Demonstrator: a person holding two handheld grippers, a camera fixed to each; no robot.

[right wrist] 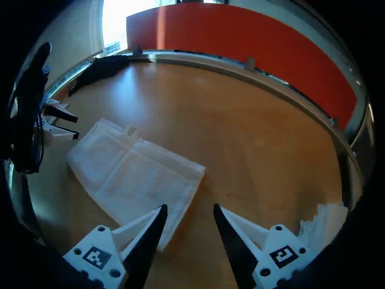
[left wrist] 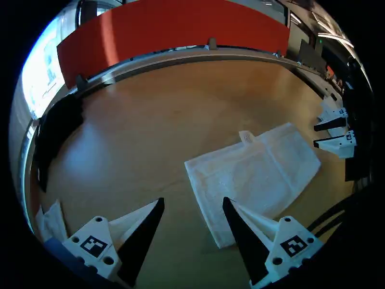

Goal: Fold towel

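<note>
A white towel (left wrist: 255,173) lies folded flat on the wooden table (left wrist: 159,125), with a small tag (left wrist: 246,137) at its far edge. My left gripper (left wrist: 192,200) stands open just above the table at the towel's near left corner, nothing between its fingers. My right gripper (left wrist: 315,136) hovers open by the towel's right edge. In the right gripper view the towel (right wrist: 134,173) lies ahead to the left, my right gripper (right wrist: 190,207) is open over its near corner, and the left gripper (right wrist: 77,128) is open at the towel's far left edge.
A red panel (left wrist: 168,29) runs behind the table's metal back rail (left wrist: 192,55). A black object (left wrist: 57,125) lies at the table's far left edge. Another white cloth (left wrist: 48,221) lies near the front left corner, and a white cloth (right wrist: 322,219) lies at the right.
</note>
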